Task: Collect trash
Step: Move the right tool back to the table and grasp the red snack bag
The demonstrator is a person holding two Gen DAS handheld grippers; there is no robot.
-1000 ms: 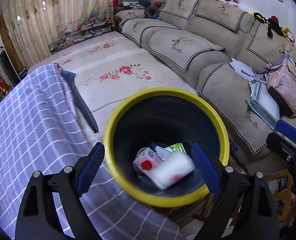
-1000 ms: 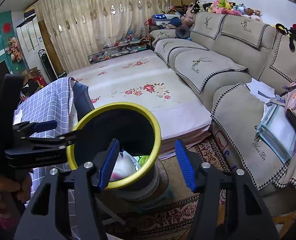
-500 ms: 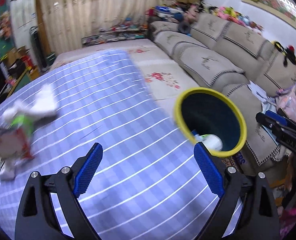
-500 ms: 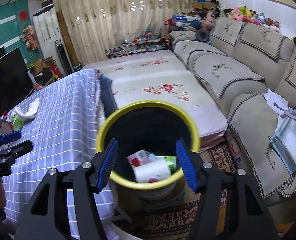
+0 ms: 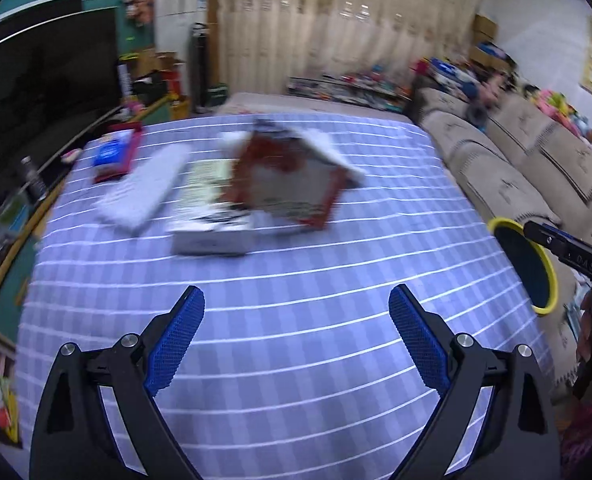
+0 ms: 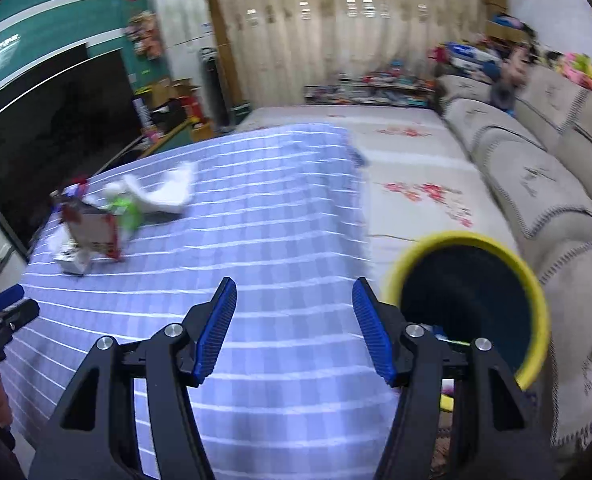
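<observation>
My left gripper (image 5: 296, 308) hangs open over the blue checked tablecloth (image 5: 296, 280), nothing between its fingers. Ahead of it lies blurred trash: a red and white torn carton (image 5: 292, 180), a white flat box (image 5: 212, 216) and a white wrapper (image 5: 144, 192). The yellow-rimmed dark bin (image 5: 529, 264) stands off the table's right edge. My right gripper (image 6: 294, 304) is open and empty over the cloth (image 6: 256, 264), with the bin (image 6: 471, 280) just to its right. The trash pile (image 6: 96, 228) and a white tissue (image 6: 168, 196) lie far left.
A beige sofa (image 6: 543, 184) runs along the right, with a floral covered platform (image 6: 407, 168) beside the table. A dark TV (image 5: 36, 112) stands at the left. A red and blue packet (image 5: 114, 156) lies near the table's far left corner.
Both grippers swung left from above the bin to over the table. The bin slid to the right of each view, and the trash pile came into the left wrist view.
</observation>
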